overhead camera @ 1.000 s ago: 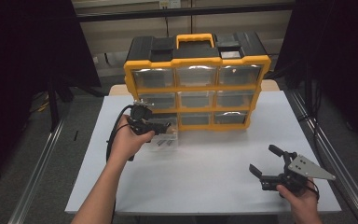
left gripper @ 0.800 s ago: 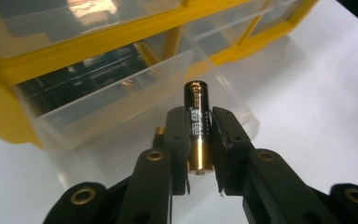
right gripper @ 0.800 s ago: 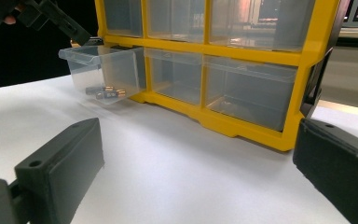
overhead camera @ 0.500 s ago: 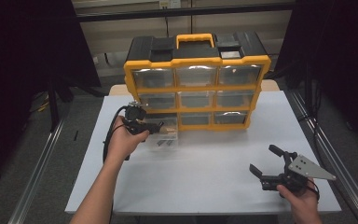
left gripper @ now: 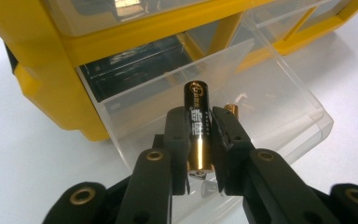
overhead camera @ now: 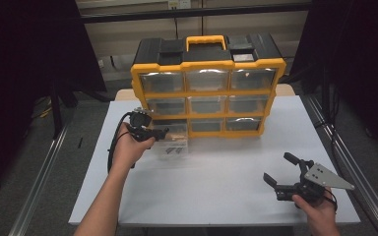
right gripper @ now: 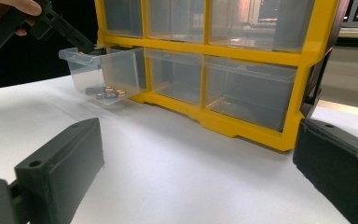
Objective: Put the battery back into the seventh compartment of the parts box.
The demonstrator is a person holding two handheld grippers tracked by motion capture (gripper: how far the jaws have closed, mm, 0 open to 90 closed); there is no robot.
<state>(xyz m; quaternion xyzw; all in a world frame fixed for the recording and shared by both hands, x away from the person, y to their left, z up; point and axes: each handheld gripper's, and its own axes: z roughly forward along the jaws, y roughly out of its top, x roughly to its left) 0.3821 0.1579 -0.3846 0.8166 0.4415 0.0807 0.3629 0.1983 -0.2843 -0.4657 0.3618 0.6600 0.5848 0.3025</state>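
Since a second ago the left gripper point(overhead camera: 163, 132) has edged slightly toward the cabinet point(overhead camera: 207, 93) and now hangs over the pulled-out clear drawer point(left gripper: 279, 112). Its jaws are clamped on a black-and-gold battery point(left gripper: 197, 126), which points past the jaw tips over the open drawer — more batteries point(right gripper: 107, 93) lie on the drawer floor below. Just beyond the jaws the cabinet's yellow frame blocks the way ahead. Well to the right, the right gripper point(overhead camera: 281, 172) rests low over the white table point(overhead camera: 216, 182), jaws wide apart, nothing between them — the cabinet front faces them.
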